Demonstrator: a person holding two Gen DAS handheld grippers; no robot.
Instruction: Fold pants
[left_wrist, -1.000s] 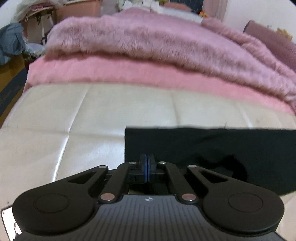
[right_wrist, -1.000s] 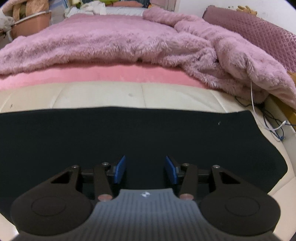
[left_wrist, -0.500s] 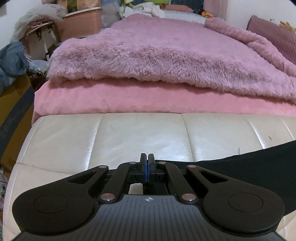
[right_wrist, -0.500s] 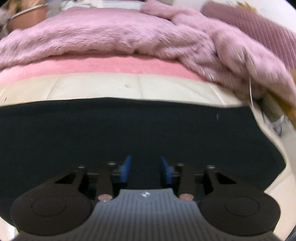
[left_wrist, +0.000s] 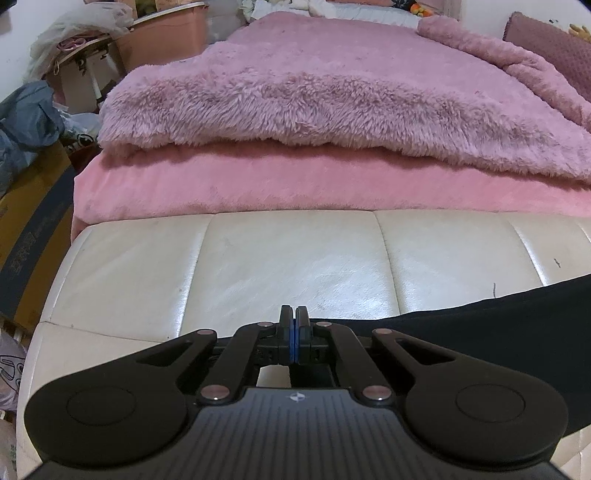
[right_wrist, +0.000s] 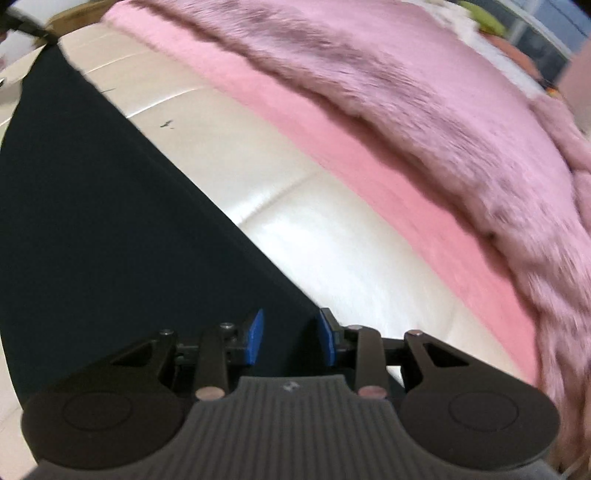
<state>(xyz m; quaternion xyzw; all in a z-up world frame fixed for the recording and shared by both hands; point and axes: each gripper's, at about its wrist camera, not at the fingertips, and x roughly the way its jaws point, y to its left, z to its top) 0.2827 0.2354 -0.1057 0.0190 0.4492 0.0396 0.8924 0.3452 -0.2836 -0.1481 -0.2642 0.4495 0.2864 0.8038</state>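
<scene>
left gripper (left_wrist: 294, 334): fingers pressed together on the black pants (left_wrist: 480, 325) edge | right gripper (right_wrist: 291, 338): fingers apart over pants, view blurred | pants lie along the cream bench (left_wrist: 295, 258) front edge

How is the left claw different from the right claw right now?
The left claw is pinched shut, its blue pads pressed together, while the right claw is open with a clear gap between its pads. The left claw sits over the shiny cream leather cushion with the black fabric pants beside it; the right claw has the pants' edge running between its fingers. The left view is sharp, the right blurred. Both are black with blue pads.
</scene>
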